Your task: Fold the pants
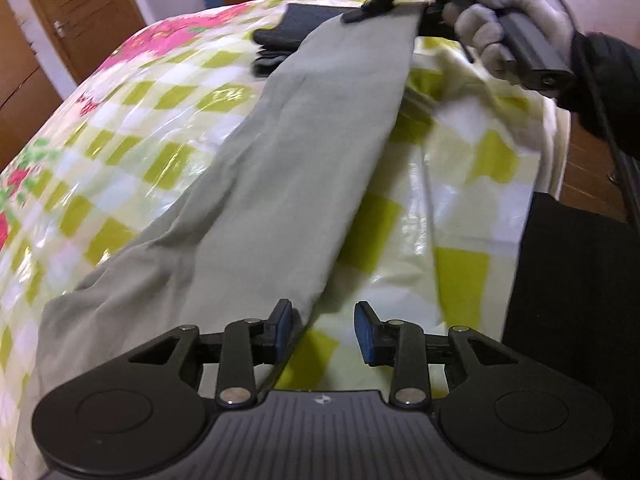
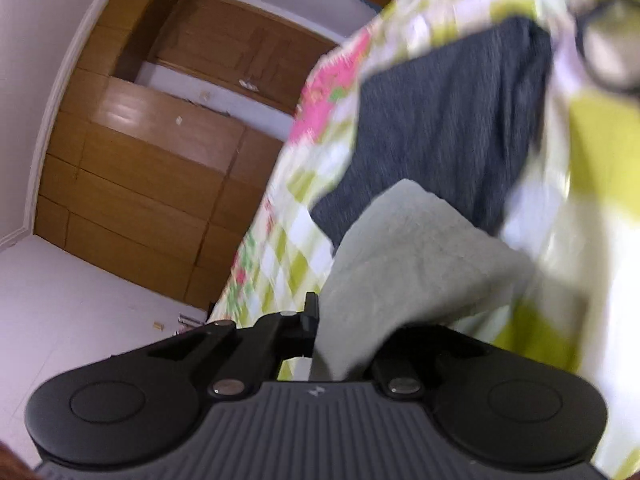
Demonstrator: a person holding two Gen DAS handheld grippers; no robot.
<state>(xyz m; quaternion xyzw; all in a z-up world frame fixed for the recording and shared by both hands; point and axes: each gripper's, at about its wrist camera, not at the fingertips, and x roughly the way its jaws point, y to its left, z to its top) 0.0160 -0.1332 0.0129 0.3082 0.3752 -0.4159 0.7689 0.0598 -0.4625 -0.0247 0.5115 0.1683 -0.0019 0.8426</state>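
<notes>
Pale grey-green pants (image 1: 312,160) lie stretched in a long strip across a bed with a checked yellow-green and floral cover (image 1: 132,120). In the left wrist view my left gripper (image 1: 324,322) hovers over the near end, jaws apart. The pants' edge runs beside its left blue pad (image 1: 285,320), with only bed cover between the pads. At the far end a gloved hand (image 1: 512,20) holds my right gripper (image 1: 384,0), shut on the pants' far edge. In the right wrist view the pants (image 2: 408,256) are pinched in the right gripper (image 2: 320,332) and drape over its right finger.
A dark grey folded garment (image 1: 288,28) lies on the bed just beyond the pants' far end, also visible as the dark garment (image 2: 440,120). Wooden wardrobes (image 2: 140,160) and a door (image 1: 80,12) line the wall. A person's dark clothing (image 1: 560,280) is at the bed's right edge.
</notes>
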